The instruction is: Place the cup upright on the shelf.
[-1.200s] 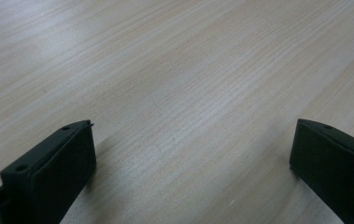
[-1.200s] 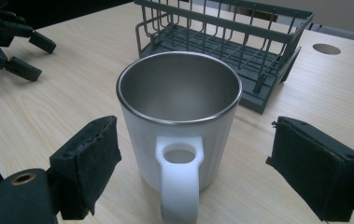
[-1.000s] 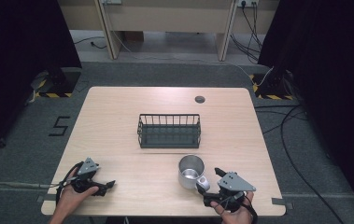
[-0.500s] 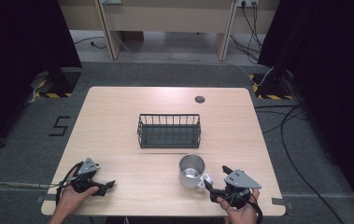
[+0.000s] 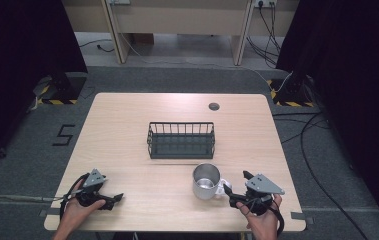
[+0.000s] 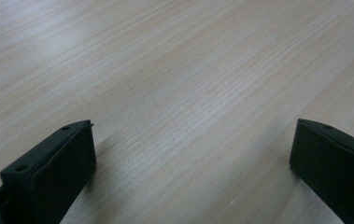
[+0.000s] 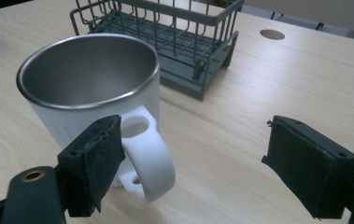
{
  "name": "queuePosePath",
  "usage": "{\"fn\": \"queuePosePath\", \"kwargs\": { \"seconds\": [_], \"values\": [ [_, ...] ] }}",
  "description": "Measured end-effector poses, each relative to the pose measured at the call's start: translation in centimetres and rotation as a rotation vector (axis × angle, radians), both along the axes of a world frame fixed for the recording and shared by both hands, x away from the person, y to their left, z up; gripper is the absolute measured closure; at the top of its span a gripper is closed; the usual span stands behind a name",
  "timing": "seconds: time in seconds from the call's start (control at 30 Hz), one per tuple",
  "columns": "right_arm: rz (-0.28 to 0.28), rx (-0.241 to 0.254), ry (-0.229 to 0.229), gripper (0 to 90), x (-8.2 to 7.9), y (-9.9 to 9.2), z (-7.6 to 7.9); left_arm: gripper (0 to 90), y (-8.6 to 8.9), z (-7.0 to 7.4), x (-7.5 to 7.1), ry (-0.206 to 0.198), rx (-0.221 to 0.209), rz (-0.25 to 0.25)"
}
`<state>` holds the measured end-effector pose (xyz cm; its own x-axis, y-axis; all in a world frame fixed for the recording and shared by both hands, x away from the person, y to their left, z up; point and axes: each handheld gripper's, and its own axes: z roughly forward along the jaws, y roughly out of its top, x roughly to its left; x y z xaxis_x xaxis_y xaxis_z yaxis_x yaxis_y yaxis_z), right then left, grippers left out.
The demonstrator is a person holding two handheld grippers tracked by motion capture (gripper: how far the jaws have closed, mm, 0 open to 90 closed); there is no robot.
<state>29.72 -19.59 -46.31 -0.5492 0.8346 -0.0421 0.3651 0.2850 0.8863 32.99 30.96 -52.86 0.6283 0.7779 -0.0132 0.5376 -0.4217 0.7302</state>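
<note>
Overhead, high view: the white mug with a steel-lined inside stands upright on the pale wooden table, near its front edge, just in front of the dark wire basket and apart from it.
Right gripper, high view: the right gripper lies just beside the mug on the handle side, held by a hand at the table's front edge.
Left gripper, high view: the left gripper rests low at the front left, well apart from the mug.
Left gripper view: jaws stand wide apart over bare wood, with nothing between them.
Right gripper view: jaws spread apart; the white loop handle sits just inside the left jaw, close to it or touching, I cannot tell which, while the right jaw stands clear.
Step in hand, as I judge it: gripping the mug by its handle.
Doing it well: centre the handle between the pads, keep the jaws level with the loop, and close slowly so the mug does not twist or slide.
Risk: an off-centre pinch could tip the mug.
</note>
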Motion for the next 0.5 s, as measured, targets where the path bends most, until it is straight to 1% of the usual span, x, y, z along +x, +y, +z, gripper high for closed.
{"fn": "queuePosePath", "kwargs": {
  "seconds": [0.07, 0.17, 0.2, 0.27, 0.33, 0.4, 0.5],
  "values": [
    [0.027, 0.014, -0.006, 17.8, 0.0, 0.2, 0.2, 0.0, 0.0, 0.0, 0.0, 0.0, 0.0, 0.0],
    [0.083, 0.068, -0.009, 15.6, 0.0, 0.9, 0.4, 0.0, 0.0, 0.0, 0.0, 0.0, 0.0, 0.0],
    [0.105, 0.076, -0.011, 15.5, 0.0, 1.2, 0.5, 0.0, 0.0, 0.0, 0.0, 0.0, 0.0, 0.0],
    [0.129, 0.081, -0.017, 15.1, 0.1, 1.8, 0.5, 0.0, 0.0, 0.0, 0.0, 0.0, 0.0, 0.0],
    [0.153, 0.085, -0.013, 15.1, 0.2, 2.3, 0.4, 0.0, 0.0, 0.0, 0.0, 0.0, 0.0, 0.0],
    [0.179, 0.079, -0.009, 15.1, 0.3, 2.8, 0.2, 0.0, 0.0, 0.0, 0.0, 0.0, 0.0, 0.0],
    [0.19, 0.08, -0.006, 14.8, 0.7, 3.3, -0.3, 0.0, 0.0, 0.0, 0.0, 0.0, 0.0, 0.0]
  ]
}}
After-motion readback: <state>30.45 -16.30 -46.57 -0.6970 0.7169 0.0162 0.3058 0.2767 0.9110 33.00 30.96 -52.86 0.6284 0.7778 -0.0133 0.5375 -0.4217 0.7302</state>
